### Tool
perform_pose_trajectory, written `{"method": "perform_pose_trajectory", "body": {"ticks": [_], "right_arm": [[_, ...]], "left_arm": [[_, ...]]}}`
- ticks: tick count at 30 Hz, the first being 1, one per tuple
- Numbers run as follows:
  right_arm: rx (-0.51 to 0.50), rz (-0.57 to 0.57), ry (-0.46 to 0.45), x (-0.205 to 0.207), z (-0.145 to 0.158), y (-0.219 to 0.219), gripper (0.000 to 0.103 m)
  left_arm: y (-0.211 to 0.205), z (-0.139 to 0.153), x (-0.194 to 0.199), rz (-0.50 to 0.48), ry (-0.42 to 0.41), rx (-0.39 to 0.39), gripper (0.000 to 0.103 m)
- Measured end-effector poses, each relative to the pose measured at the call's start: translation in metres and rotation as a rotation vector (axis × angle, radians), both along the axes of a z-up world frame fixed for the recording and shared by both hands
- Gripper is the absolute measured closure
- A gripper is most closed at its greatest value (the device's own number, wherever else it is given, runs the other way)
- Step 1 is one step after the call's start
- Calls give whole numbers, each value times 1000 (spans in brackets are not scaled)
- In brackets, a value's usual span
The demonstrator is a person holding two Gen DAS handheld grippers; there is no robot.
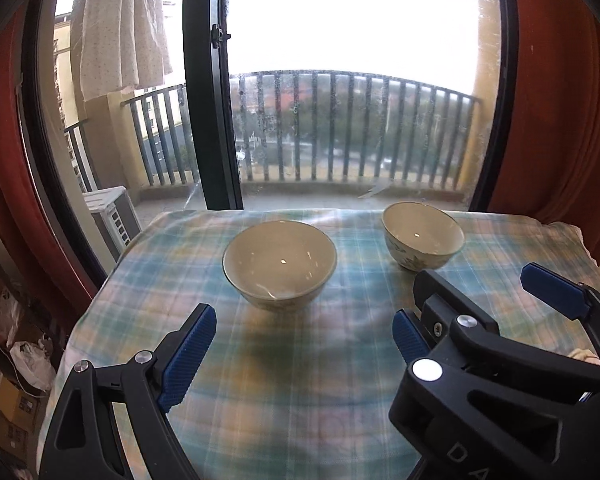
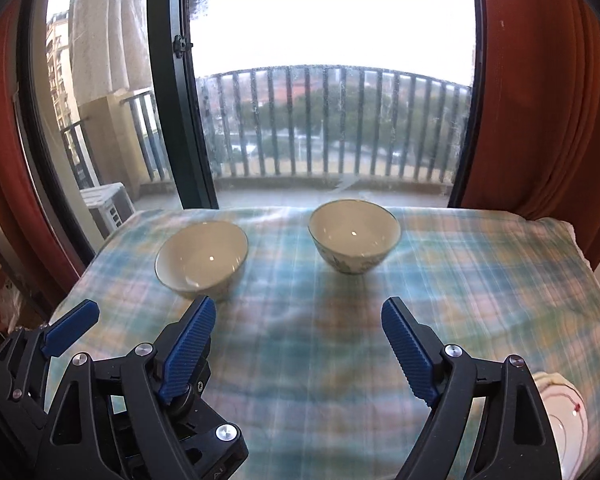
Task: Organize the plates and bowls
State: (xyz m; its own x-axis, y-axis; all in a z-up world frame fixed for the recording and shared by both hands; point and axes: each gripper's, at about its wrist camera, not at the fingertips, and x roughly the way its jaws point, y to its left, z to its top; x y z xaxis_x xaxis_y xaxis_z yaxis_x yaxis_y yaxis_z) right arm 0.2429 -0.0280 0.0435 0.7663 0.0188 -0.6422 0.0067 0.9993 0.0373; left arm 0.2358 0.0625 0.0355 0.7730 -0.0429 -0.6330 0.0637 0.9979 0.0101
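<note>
While two bowls stand apart on the plaid-covered surface (image 2: pixel 480 280), neither nested nor stacked, both tools hover near its front edge, spread wide and empty. The left tool (image 1: pixel 304 344) faces the left bowl (image 1: pixel 279 264); the right tool (image 2: pixel 298 344) faces the right bowl (image 2: pixel 354 236). A plate (image 2: pixel 566 420) lies at the front right edge, so sorting seems barely begun.

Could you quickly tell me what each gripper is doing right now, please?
Left gripper: open, holding nothing.
Right gripper: open, holding nothing.
</note>
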Motion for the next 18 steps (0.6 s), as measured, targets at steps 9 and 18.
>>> {"method": "perform_pose_trajectory", "body": {"ticks": [9,18], "right_arm": [[27,32,22,69,-10,18,15],[45,57,77,133,-43,40,16]], "left_arm": [[16,-8,63,59,25,66,11],[36,-34,113,97,71,78,12]]}}
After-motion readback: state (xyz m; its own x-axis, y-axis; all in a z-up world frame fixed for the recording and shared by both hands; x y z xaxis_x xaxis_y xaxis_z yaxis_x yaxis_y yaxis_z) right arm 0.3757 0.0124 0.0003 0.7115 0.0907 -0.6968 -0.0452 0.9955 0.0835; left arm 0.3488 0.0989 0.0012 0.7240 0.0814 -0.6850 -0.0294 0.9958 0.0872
